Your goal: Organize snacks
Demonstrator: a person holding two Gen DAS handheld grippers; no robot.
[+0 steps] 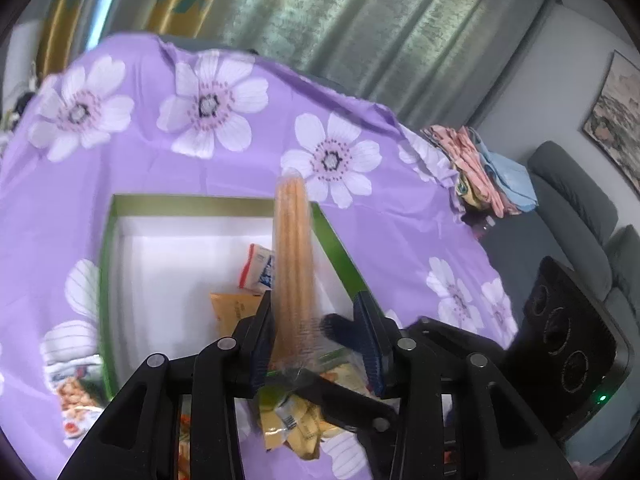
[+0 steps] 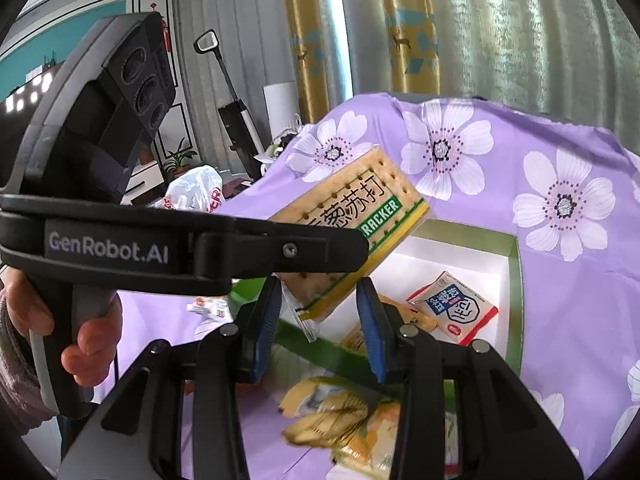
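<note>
A soda cracker pack [image 2: 360, 216] is held in my left gripper [image 1: 316, 328], whose jaws stand wide with the pack against the left finger; edge-on it shows as a tan strip [image 1: 292, 248]. It hangs over a green-rimmed white box [image 1: 120, 216] on the purple flowered cloth. The box holds a white and red snack packet [image 2: 456, 308] and an orange packet [image 1: 232, 308]. My right gripper [image 2: 320, 320] is open and empty, just below the cracker pack at the box's near rim [image 2: 320, 344]. Yellow snack packets [image 2: 332, 412] lie on the cloth below it.
More snack packets [image 1: 72, 392] lie on the cloth left of the box. Folded cloths [image 1: 484, 172] sit at the table's right edge, with a grey sofa [image 1: 576, 200] beyond. A plastic bag [image 2: 196, 192] and a floor cleaner [image 2: 236, 120] stand left of the table.
</note>
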